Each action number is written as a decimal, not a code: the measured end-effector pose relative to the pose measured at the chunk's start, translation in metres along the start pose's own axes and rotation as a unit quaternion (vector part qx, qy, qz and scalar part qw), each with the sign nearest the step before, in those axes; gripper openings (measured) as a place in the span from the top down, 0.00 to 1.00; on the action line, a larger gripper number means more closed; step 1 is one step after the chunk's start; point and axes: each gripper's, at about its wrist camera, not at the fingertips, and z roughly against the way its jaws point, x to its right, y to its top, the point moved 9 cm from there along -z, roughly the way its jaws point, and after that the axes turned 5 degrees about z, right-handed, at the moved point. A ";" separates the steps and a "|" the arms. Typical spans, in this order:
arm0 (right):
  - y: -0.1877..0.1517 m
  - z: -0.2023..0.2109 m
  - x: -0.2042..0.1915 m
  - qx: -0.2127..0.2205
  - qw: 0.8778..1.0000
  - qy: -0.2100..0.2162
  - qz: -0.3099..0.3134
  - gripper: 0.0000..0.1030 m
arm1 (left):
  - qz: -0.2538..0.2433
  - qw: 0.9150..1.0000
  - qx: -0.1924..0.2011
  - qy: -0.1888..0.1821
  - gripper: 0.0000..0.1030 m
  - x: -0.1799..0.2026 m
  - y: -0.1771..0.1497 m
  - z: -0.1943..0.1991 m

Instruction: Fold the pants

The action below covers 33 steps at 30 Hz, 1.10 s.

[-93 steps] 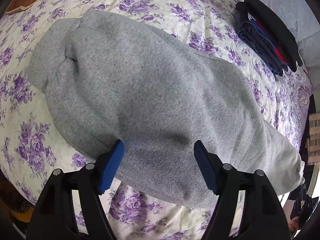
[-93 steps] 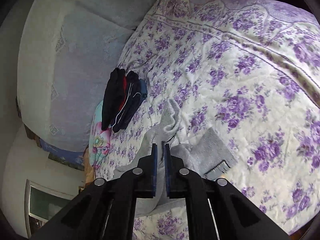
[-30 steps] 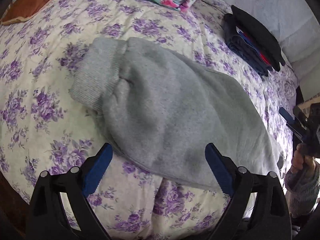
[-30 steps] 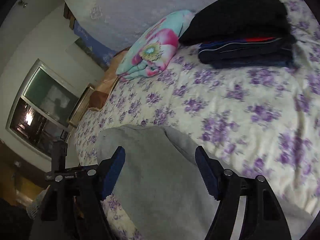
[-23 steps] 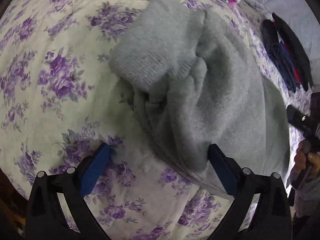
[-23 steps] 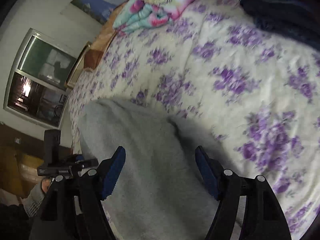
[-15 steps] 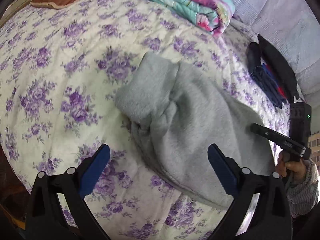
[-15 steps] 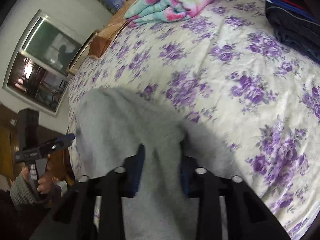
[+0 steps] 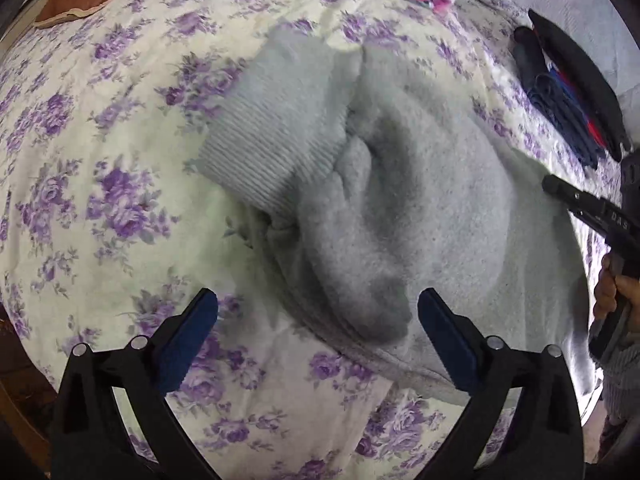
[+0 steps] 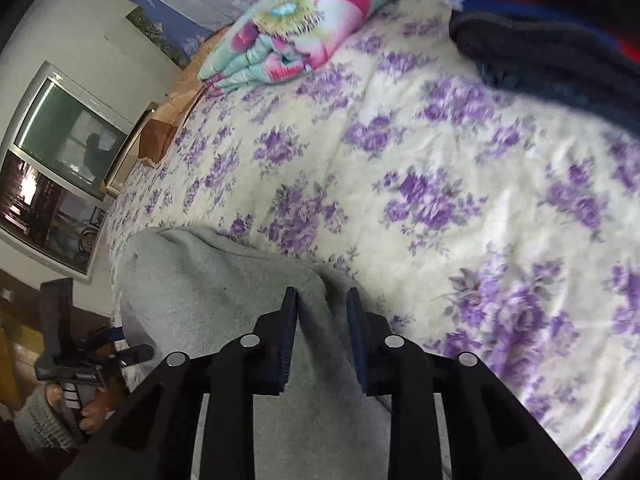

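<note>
Grey fleece pants (image 9: 432, 208) lie bunched on the flowered bedspread (image 9: 92, 184), with a ribbed band (image 9: 272, 140) at their left end. My left gripper (image 9: 318, 304) hovers open just above the near edge of the pants, nothing between its pads. Across the pants, a hand (image 9: 612, 292) holds my right gripper (image 9: 576, 204). In the right wrist view my right gripper (image 10: 322, 300) has a raised ridge of the grey pants (image 10: 200, 280) pinched between its pads, and its jaws are easing open. My left gripper (image 10: 92, 360) shows at the lower left.
A stack of folded dark clothes (image 9: 568, 92) lies at the far right of the bed. A bright flowered quilt (image 10: 296, 20) sits folded at the head. A window (image 10: 60, 168) is on the far wall. The bed's edge runs below my left gripper.
My right gripper has gone from wide open over the pants to pinching a ridge of the cloth. The pants have bunched up, and my left gripper has sunk closer to them.
</note>
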 end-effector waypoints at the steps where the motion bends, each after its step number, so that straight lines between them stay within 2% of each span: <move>1: 0.001 0.010 -0.008 0.011 1.000 -0.007 0.017 0.74 | 0.012 1.000 0.015 -0.012 0.05 -0.002 0.005 0.012; 4: -0.004 0.009 -0.037 0.007 0.998 -0.001 0.056 0.74 | 0.020 0.997 0.059 -0.049 0.05 0.008 0.018 0.040; 6: -0.012 -0.008 -0.046 -0.011 0.998 -0.002 0.066 0.74 | 0.003 0.996 0.065 -0.057 0.05 0.023 0.026 0.039; 7: -0.018 -0.022 -0.043 -0.026 0.998 -0.006 0.059 0.71 | -0.007 0.997 0.062 -0.052 0.05 0.033 0.030 0.031; 8: -0.028 -0.037 -0.035 -0.052 0.998 -0.015 0.041 0.63 | -0.017 0.997 0.053 -0.043 0.05 0.039 0.031 0.019; 9: -0.038 -0.051 -0.027 -0.074 0.997 -0.018 0.020 0.62 | -0.030 0.999 0.039 -0.017 0.05 0.040 0.031 0.002; 10: -0.038 -0.055 -0.022 -0.055 0.998 -0.009 0.005 0.63 | -0.043 0.998 0.025 0.025 0.05 0.034 0.030 -0.012; 11: -0.036 -0.053 -0.021 -0.047 0.999 -0.006 -0.003 0.64 | -0.051 0.997 0.010 0.050 0.04 0.026 0.028 -0.029; 12: -0.036 -0.048 -0.022 -0.047 0.999 -0.007 -0.011 0.65 | -0.029 0.999 -0.008 0.021 0.04 0.020 0.026 -0.046; 13: -0.034 -0.037 -0.023 -0.041 0.999 -0.007 -0.024 0.64 | 0.005 1.000 -0.006 -0.011 0.04 0.013 0.027 -0.045; 15: -0.034 -0.011 -0.032 -0.016 0.999 0.000 -0.031 0.59 | 0.029 0.999 -0.016 -0.026 0.04 0.011 0.029 -0.035; 17: -0.043 0.015 -0.040 0.002 1.000 -0.010 -0.021 0.50 | 0.049 0.998 -0.001 -0.040 0.05 0.012 0.030 -0.016; 19: -0.062 0.036 -0.043 0.009 1.000 -0.026 -0.015 0.46 | 0.037 0.996 0.028 -0.073 0.05 0.025 0.030 0.009; 21: -0.086 0.053 -0.041 0.011 0.999 -0.043 -0.022 0.43 | 0.001 0.996 0.048 -0.078 0.05 0.042 0.026 0.024; 23: -0.114 0.066 -0.031 0.010 0.997 -0.067 -0.033 0.42 | -0.049 0.997 0.034 -0.058 0.05 0.061 0.013 0.017; 24: -0.127 0.068 -0.023 0.004 0.996 -0.077 -0.045 0.41 | -0.074 0.996 0.027 -0.029 0.05 0.061 0.006 0.010; 25: -0.143 0.064 -0.013 -0.009 0.994 -0.082 -0.065 0.34 | -0.099 0.995 0.028 0.011 0.05 0.062 0.001 -0.003; 26: -0.160 0.055 -0.002 -0.030 0.993 -0.080 -0.086 0.30 | -0.123 0.991 0.032 0.043 0.05 0.063 -0.004 -0.015; 27: -0.170 0.050 0.001 -0.027 0.994 -0.067 -0.088 0.29 | -0.153 0.985 0.036 0.078 0.04 0.065 -0.008 -0.028; 28: -0.170 0.055 0.000 -0.005 0.995 -0.065 -0.075 0.30 | -0.176 0.977 0.050 0.105 0.04 0.067 -0.012 -0.032; 29: -0.171 0.059 -0.002 -0.010 0.995 -0.069 -0.078 0.30 | -0.188 0.972 0.070 0.123 0.04 0.072 -0.013 -0.030; 31: -0.170 0.082 -0.007 0.011 0.993 -0.068 -0.095 0.30 | -0.191 0.970 0.069 0.135 0.04 0.075 -0.013 -0.028; 33: -0.173 0.125 -0.005 0.071 0.989 -0.055 -0.114 0.30 | -0.169 0.977 0.048 0.117 0.04 0.074 -0.009 -0.022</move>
